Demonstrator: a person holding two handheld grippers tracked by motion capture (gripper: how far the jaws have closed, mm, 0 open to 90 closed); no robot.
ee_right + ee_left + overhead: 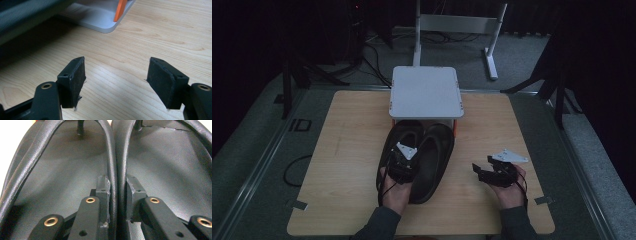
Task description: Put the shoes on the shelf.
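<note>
Two black slip-on shoes lie side by side on the wooden table, the left shoe (404, 131) and the right shoe (438, 150), toes under a white stand. My left gripper (404, 161) is over their heel ends. In the left gripper view its jaws are shut on the two inner rims pressed together, the left shoe (62, 162) on one side and the right shoe (170, 162) on the other. My right gripper (480, 172) rests low at the right, open, with bare wood between its pads (75, 77).
A white stand (426, 92) with orange legs (120, 10) sits at the table's far middle, its base plate (100, 18) showing in the right gripper view. The wooden table (352, 150) has bare room left and right of the shoes. Cables and a metal frame lie beyond.
</note>
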